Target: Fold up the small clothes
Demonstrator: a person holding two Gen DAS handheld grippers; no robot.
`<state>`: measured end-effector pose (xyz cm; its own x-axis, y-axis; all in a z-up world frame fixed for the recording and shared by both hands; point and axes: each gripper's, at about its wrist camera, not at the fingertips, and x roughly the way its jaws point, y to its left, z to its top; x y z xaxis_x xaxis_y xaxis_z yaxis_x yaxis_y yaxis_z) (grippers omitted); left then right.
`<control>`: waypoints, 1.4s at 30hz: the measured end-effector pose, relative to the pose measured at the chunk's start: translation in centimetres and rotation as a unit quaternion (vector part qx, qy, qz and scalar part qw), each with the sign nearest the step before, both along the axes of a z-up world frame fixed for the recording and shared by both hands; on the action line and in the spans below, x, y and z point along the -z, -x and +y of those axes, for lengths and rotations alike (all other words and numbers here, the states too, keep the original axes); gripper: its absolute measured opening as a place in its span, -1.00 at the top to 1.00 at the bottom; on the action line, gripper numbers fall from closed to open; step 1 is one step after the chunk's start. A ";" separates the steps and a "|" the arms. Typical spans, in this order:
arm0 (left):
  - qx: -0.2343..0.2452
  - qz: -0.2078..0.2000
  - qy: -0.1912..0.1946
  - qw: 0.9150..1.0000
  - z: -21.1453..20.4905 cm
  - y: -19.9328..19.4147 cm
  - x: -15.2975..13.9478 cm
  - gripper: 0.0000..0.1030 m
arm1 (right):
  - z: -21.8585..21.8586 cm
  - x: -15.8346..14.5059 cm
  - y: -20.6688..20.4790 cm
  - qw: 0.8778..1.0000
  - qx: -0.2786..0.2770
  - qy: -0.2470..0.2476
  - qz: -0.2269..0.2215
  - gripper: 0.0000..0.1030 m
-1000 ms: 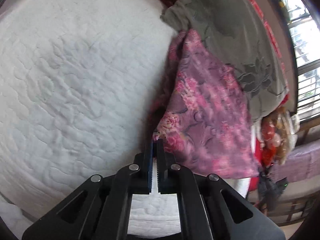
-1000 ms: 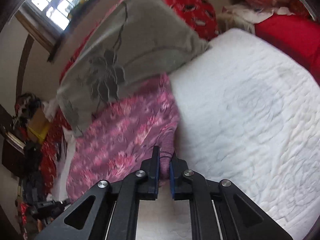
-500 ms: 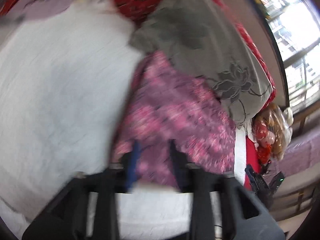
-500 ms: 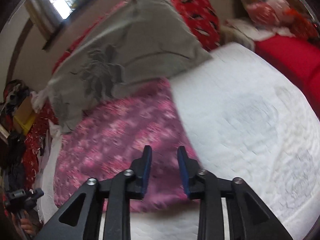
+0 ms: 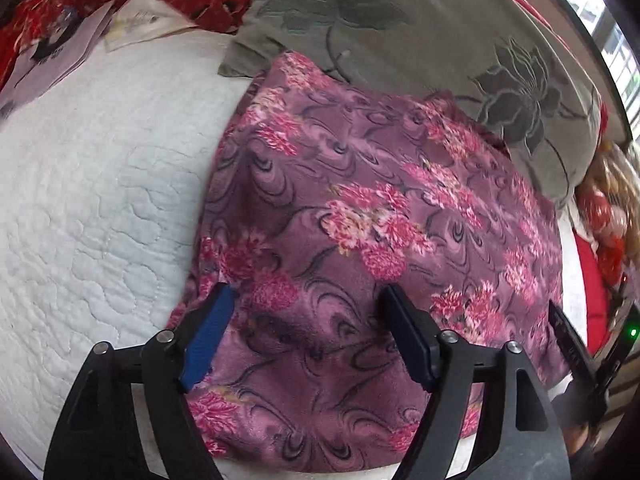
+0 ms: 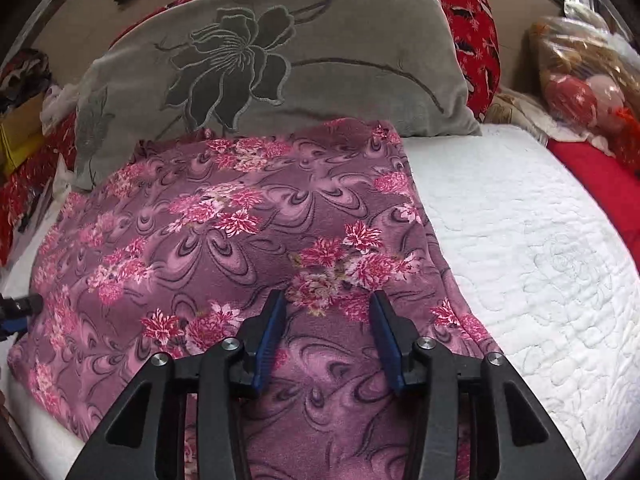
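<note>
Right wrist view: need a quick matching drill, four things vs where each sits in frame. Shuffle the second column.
Things:
1. purple floral garment
2. grey flower pillow
3. white quilt
4. right gripper

Places:
A. right side, bare
B. bottom centre, fingers apart above the fabric
C. top, behind the garment
D. centre-left, spread flat on the quilt

Pairs: 1-D, 2-C, 3-A, 4-B

I am in a home bedroom: before me lies a bed with a white quilted cover (image 6: pixel 520 240), a grey flower-stitched pillow (image 6: pixel 280 60), red patterned bedding (image 6: pixel 476 28) and a barred window (image 5: pixel 616 40) letting daylight in.
</note>
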<state>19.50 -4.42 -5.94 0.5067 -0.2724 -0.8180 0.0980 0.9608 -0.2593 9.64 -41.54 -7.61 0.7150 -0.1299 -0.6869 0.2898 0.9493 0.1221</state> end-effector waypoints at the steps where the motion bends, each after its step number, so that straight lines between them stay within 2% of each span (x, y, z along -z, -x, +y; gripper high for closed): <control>1: 0.000 0.000 0.000 1.000 0.0 0.0 0.0 -0.53 | 0.0 0.0 0.0 1.000 0.000 -0.003 -0.001 0.12; 10: 0.013 -0.007 -0.027 1.000 -1.3 0.4 0.2 -0.68 | 0.2 0.0 0.2 1.000 0.001 0.009 -0.005 0.11; 17: 0.012 0.013 -0.038 0.999 -1.6 -0.2 0.0 -0.72 | 0.0 -0.1 0.4 1.000 0.000 0.004 -0.006 0.09; 20: 0.013 0.019 -0.063 0.998 -1.9 -0.4 -1.2 -0.71 | -0.4 -0.5 0.1 1.000 -0.009 -0.012 0.005 0.07; 22: 0.002 -0.005 -0.065 0.998 -1.3 -0.3 -2.6 -0.71 | -1.1 -1.2 -0.3 0.999 -0.023 -0.029 0.031 0.07; 23: -0.005 -0.016 -0.065 0.998 -0.8 -0.5 -3.5 -0.71 | -1.8 -1.9 -0.2 0.999 -0.016 -0.040 0.031 0.04; 26: -0.017 -0.017 -0.062 0.998 0.4 -2.1 -5.0 -0.71 | -4.0 -3.7 0.1 0.999 0.036 -0.037 0.008 -0.36; 29: -0.031 -0.005 -0.047 0.998 1.2 -4.3 -5.6 -0.71 | -6.1 -4.5 -1.8 0.997 0.052 -0.055 0.022 -0.36; 32: -0.038 0.007 -0.040 0.998 0.9 -6.3 -5.2 -0.71 | -7.3 -4.3 -4.7 0.995 0.061 -0.062 0.048 -0.35; 36: -0.045 0.033 -0.040 0.998 0.5 -7.7 -2.8 -0.71 | -8.2 -3.9 -7.2 0.994 0.073 -0.079 0.028 -0.30; 38: -0.052 0.074 -0.042 0.995 0.7 -8.8 0.0 -0.79 | -8.0 -2.6 -8.6 0.994 0.076 -0.065 0.052 -0.28; 39: -0.052 0.068 -0.035 0.996 0.8 -8.8 0.2 -0.82 | -7.9 -1.1 -9.6 0.991 0.075 -0.053 0.097 -0.26; 40: -0.053 0.055 -0.039 0.996 0.8 -8.8 -0.1 -0.82 | -7.8 -0.7 -9.8 0.991 0.071 -0.040 0.106 -0.27; 42: -0.036 0.057 -0.055 0.996 0.4 -8.8 -0.8 -0.82 | -7.3 -2.0 -9.7 0.994 0.070 -0.001 0.089 -0.25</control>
